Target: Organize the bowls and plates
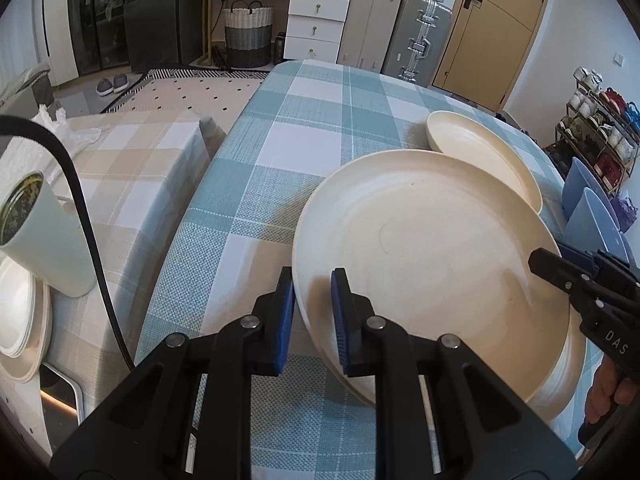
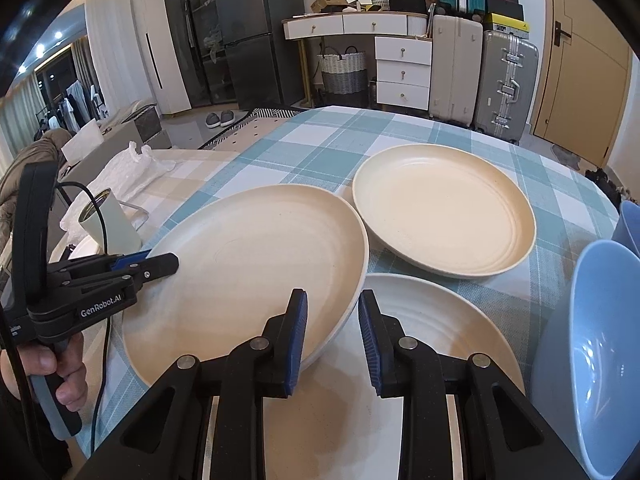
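— Cream plate (image 1: 432, 264), left wrist view: the left gripper (image 1: 312, 304) pinches its rim at seven o'clock. The right gripper (image 1: 576, 276) bites the edge at three o'clock, I think to share the weight.

— Right wrist view: its pads (image 2: 298, 340) straddle that rim, clamped. The plate tilts over a white plate (image 2: 436, 332); a second cream plate (image 2: 444, 208) sits at one o'clock, a blue bowl (image 2: 600, 344) at three — probably stacking by kind.

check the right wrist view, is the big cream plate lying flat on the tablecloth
No, the big cream plate is tilted, its right edge raised over the white plate.
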A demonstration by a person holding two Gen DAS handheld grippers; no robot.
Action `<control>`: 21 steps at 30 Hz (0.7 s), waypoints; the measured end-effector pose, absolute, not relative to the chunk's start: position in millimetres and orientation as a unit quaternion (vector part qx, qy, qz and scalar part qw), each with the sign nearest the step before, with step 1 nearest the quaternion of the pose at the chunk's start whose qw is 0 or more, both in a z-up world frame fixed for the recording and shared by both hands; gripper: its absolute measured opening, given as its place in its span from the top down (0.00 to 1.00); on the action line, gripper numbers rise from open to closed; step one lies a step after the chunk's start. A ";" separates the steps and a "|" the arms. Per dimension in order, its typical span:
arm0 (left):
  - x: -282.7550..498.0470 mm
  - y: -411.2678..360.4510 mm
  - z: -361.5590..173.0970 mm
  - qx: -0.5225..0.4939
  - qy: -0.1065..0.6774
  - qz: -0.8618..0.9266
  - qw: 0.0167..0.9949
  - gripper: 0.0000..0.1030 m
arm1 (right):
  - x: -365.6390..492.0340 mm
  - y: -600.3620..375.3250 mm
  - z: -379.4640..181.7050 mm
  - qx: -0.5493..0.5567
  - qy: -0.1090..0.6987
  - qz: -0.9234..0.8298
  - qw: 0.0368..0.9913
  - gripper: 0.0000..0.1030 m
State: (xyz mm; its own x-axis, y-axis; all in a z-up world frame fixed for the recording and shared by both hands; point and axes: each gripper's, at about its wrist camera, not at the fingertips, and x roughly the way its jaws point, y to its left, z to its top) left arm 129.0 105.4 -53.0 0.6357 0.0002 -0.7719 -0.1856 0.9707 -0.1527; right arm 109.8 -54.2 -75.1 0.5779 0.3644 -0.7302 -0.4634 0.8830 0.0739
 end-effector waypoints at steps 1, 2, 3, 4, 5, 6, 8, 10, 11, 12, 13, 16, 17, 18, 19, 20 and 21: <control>127.2 102.5 -50.1 -0.105 0.421 0.051 0.900 0.85 | 107.6 -55.7 -75.1 -0.065 0.394 0.232 0.887 0.74; 125.7 99.1 -46.6 -0.101 0.417 0.050 0.902 0.85 | 105.2 -57.8 -75.1 -0.066 0.392 0.229 0.888 0.74; 124.5 96.0 -43.5 -0.097 0.414 0.049 0.904 0.85 | 102.9 -60.4 -75.1 -0.065 0.391 0.227 0.889 0.74; 122.5 93.2 -41.0 -0.095 0.412 0.047 0.905 0.85 | 101.1 -62.9 -75.3 -0.063 0.391 0.226 0.890 0.74; 121.4 90.1 -38.8 -0.092 0.411 0.044 0.906 0.85 | 99.4 -65.8 -75.4 -0.061 0.393 0.223 0.890 0.74; 119.7 86.3 -36.4 -0.088 0.408 0.042 0.908 0.85 | 97.3 -68.9 -75.3 -0.060 0.393 0.221 0.891 0.74; 117.6 79.2 -33.2 -0.078 0.405 0.039 0.910 0.85 | 92.9 -74.5 -74.5 -0.058 0.391 0.216 0.893 0.74; 116.1 72.0 -31.1 -0.071 0.404 0.036 0.911 0.85 | 88.0 -80.8 -73.3 -0.055 0.389 0.211 0.895 0.74; 115.0 69.1 -30.6 -0.069 0.404 0.034 0.912 0.85 | 85.7 -83.4 -73.0 -0.054 0.389 0.209 0.896 0.74; 113.9 66.2 -30.1 -0.068 0.404 0.032 0.912 0.85 | 83.3 -85.7 -72.6 -0.054 0.389 0.206 0.896 0.74; 112.8 63.3 -29.7 -0.067 0.404 0.029 0.912 0.85 | 80.9 -87.8 -72.5 -0.055 0.388 0.204 0.897 0.74; 110.2 54.3 -28.7 -0.063 0.405 0.023 0.912 0.85 | 73.9 -95.9 -73.9 -0.054 0.390 0.197 0.898 0.74; 109.1 51.0 -28.1 -0.059 0.404 0.021 0.913 0.85 | 72.2 -98.5 -74.8 -0.052 0.392 0.195 0.898 0.74; 107.7 47.6 -27.5 -0.056 0.403 0.019 0.913 0.85 | 70.3 -101.2 -75.7 -0.051 0.394 0.193 0.897 0.74; 106.5 44.6 -27.1 -0.054 0.402 0.017 0.914 0.85 | 67.9 -103.8 -76.7 -0.050 0.394 0.191 0.898 0.74; 105.8 42.3 -27.1 -0.052 0.402 0.015 0.914 0.85 | 65.6 -106.9 -78.0 -0.048 0.396 0.188 0.898 0.74; 105.7 39.5 -27.1 -0.049 0.402 0.014 0.914 0.85 | 63.8 -108.9 -78.6 -0.047 0.397 0.186 0.898 0.74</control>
